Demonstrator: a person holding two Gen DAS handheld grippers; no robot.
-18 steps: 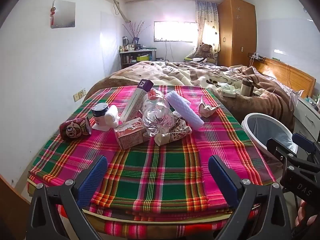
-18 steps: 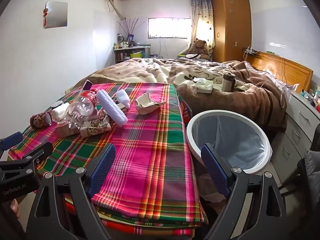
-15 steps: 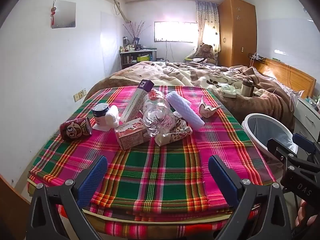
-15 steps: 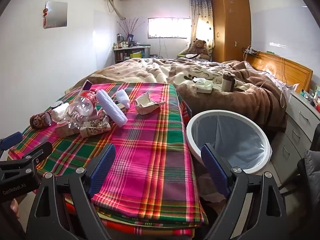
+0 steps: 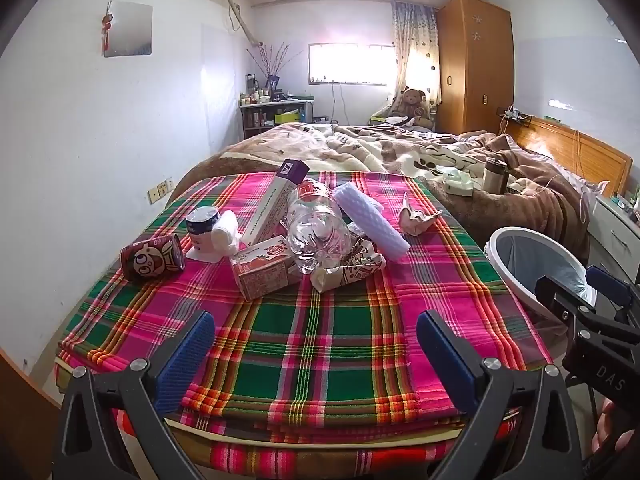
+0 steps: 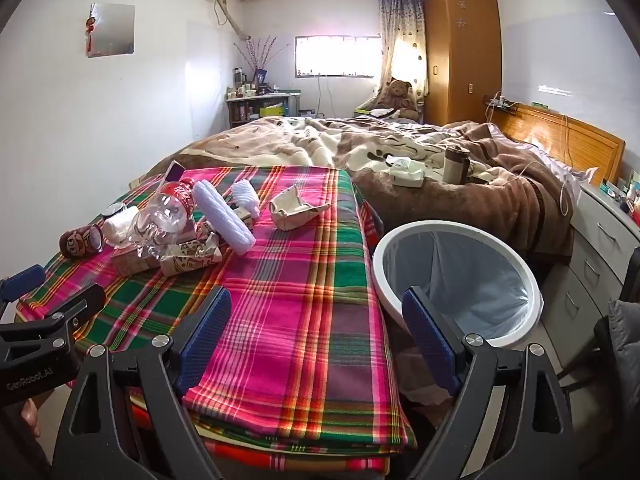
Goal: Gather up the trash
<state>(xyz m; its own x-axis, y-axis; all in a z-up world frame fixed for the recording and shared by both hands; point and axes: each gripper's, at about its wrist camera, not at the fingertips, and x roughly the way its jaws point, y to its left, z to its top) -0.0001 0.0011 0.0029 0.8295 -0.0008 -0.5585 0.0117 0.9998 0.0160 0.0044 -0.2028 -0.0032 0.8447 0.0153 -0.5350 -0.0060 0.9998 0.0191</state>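
A heap of trash lies on the plaid cloth (image 5: 312,320): a clear plastic bottle (image 5: 316,236), a pink carton (image 5: 262,274), a dark can on its side (image 5: 152,258), a white foam roll (image 5: 370,220), a crumpled printed wrapper (image 5: 348,270) and a crumpled paper (image 5: 418,218). A white bin with a liner (image 6: 456,276) stands to the right of the cloth. My left gripper (image 5: 314,344) is open, well short of the heap. My right gripper (image 6: 316,326) is open over the cloth's near right edge, next to the bin, with nothing between its fingers.
Behind the cloth spreads a bed with a brown blanket (image 5: 400,152), with a tissue box (image 5: 458,184) and a flask (image 5: 496,176) on it. A white drawer unit (image 6: 600,248) stands at the right. A white wall (image 5: 80,160) closes the left side.
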